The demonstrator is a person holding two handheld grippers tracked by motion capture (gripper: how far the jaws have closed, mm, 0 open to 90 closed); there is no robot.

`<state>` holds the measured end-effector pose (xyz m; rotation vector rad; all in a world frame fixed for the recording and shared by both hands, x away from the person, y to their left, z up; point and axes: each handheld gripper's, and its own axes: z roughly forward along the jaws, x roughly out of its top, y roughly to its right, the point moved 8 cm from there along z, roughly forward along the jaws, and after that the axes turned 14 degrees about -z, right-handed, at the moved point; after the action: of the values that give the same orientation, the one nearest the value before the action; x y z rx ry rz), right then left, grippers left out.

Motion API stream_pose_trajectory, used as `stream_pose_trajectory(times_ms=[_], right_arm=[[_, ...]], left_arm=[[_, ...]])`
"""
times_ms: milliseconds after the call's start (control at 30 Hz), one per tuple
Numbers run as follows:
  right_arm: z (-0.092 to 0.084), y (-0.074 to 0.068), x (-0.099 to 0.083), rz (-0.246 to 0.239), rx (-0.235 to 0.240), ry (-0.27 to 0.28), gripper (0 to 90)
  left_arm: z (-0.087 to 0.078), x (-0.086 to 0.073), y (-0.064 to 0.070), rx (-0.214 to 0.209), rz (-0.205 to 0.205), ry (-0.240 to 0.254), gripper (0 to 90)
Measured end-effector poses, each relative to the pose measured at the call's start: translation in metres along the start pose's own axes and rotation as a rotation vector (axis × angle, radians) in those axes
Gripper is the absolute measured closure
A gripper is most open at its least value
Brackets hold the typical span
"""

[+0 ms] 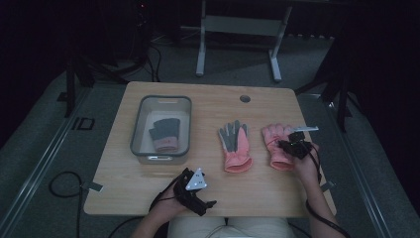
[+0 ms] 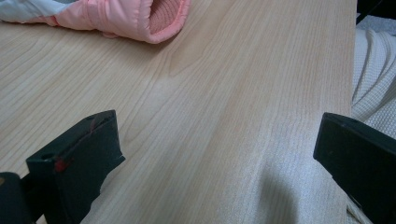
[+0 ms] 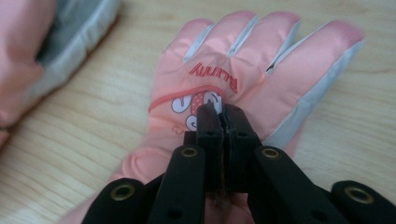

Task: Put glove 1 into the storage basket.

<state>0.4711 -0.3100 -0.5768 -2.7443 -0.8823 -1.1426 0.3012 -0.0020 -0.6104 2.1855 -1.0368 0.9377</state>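
Three gloves are in play, and the risk differs for each, so take them from the left. One glove (image 1: 165, 134) already lies in the bin (image 1: 140, 106) at the left of the table (image 1: 213, 188). Its cuff end sits toward the near wall, and a careless drop on top could leave the next one draped over the rim.

Your left gripper (image 1: 197, 194) rests near the front edge with its jaws wide apart and nothing between them. In the left gripper view the table edge and your lap are just beside it, so a sudden reach from there could drag the cable across the middle glove (image 1: 236, 146), which lies palm up at the centre.

Your right gripper (image 3: 223, 109) has its jaws closed on the right glove (image 3: 243, 88), which lies flat near the table's right side. They look pinched on a thin fold of the back fabric near the printed patch, not on the whole glove. That fabric looks slick, so I judge the fold may slide out as you lift. If it holds, the glove will probably hang long and swing, and its fingers could brush the middle glove or catch the bin's rim on the way across.
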Motion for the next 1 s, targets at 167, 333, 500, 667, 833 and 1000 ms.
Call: stream_pose_trajectory(times_ms=[167,333,500,667,833,1000], right_arm=[[-0.024,-0.005,0.028,0.04,-0.023,0.062,87.3],[-0.048,-0.024,0.058,0.059,-0.019,0.113,87.2],[-0.063,-0.047,0.08,0.056,-0.011,0.151,87.3],[-0.07,-0.076,0.103,0.029,0.005,0.173,87.2],[-0.07,-0.1,0.12,0.038,0.033,0.192,87.2],[-0.061,-0.124,0.123,0.046,0.065,0.189,87.1]], left_arm=[[0.0,0.0,0.0,-0.001,-0.001,0.001,0.3],[0.0,0.0,0.0,0.001,0.0,0.0,0.3],[0.0,0.0,0.0,0.0,0.001,0.004,0.3],[0.0,0.0,-0.001,0.003,0.004,0.002,0.3],[0.0,0.0,0.0,-0.001,0.002,0.005,0.3],[0.0,0.001,-0.001,-0.003,0.003,0.003,0.3]])
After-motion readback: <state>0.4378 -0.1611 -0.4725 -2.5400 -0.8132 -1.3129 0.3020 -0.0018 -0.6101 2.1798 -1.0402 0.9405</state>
